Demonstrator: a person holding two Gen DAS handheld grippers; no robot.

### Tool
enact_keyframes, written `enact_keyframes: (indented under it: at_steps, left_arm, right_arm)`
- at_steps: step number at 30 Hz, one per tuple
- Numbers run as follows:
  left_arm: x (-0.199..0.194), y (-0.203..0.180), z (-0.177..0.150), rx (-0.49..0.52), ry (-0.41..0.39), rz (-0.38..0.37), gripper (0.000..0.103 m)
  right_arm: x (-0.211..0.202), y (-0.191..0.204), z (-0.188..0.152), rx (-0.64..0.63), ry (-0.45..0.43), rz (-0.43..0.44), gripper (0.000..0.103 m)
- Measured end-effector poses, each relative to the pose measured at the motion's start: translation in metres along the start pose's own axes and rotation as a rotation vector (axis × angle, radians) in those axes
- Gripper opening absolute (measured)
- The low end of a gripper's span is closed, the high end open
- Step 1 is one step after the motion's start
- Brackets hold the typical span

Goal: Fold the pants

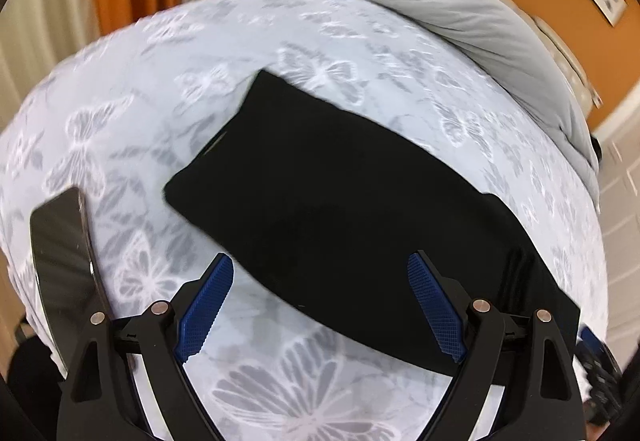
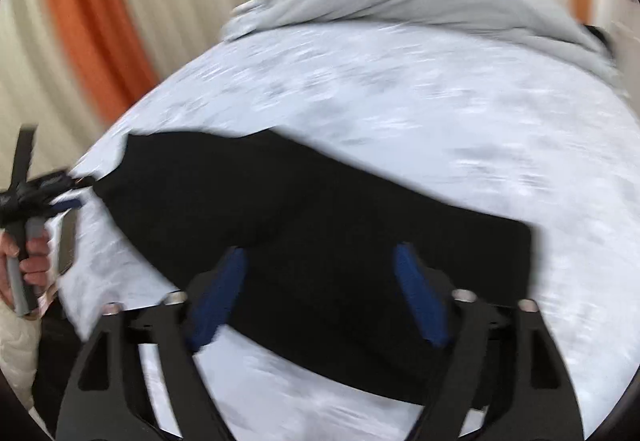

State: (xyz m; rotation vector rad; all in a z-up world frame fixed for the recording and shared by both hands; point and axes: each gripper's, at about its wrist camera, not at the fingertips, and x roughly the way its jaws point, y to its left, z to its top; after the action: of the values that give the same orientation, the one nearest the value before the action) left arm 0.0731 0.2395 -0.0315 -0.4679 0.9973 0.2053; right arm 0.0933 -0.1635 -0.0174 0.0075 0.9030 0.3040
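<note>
Left wrist view: left claw (image 1: pixel 320 281) and right claw (image 2: pixel 320 273) both hover spread above black pants (image 1: pixel 340 201).

One pair of black pants (image 1: pixel 340 209), two hand-held grippers, one phone (image 1: pixel 64 265), one grey blanket (image 1: pixel 480 29).

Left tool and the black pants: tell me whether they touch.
Cannot tell. In the left wrist view the left tool is open, its blue pads overlapping the black pants on the bed, but height above the cloth is unclear.
</note>
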Motion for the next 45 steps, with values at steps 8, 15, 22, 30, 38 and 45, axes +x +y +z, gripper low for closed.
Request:
enact_keyframes:
  at_steps: [8,15,22,30,38,45]
  left_arm:
    - [0.018,0.035,-0.001,-0.171,0.041,0.026,0.086]
    - [0.015,0.030,-0.004,-0.188,0.026,0.022,0.086]
    - [0.008,0.014,-0.002,-0.142,-0.006,0.032,0.086]
    - [0.011,-0.018,-0.008,-0.059,0.003,0.004,0.087]
    - [0.030,0.018,-0.014,-0.210,0.047,0.028,0.086]
    - [0.050,0.049,-0.020,-0.372,0.090,-0.084,0.087]
  right_arm:
    - [0.024,-0.141,-0.063,0.421,0.181,-0.040,0.076]
    - [0.038,-0.122,-0.063,0.408,0.147,0.048,0.029]
    - [-0.008,-0.106,-0.039,0.301,0.014,-0.085,0.019]
    - [-0.048,-0.176,-0.064,0.411,0.022,-0.124,0.018]
    - [-0.069,-0.162,-0.066,0.291,0.007,-0.314,0.049]
    - [-0.086,-0.105,-0.045,0.208,-0.136,-0.179,0.084]
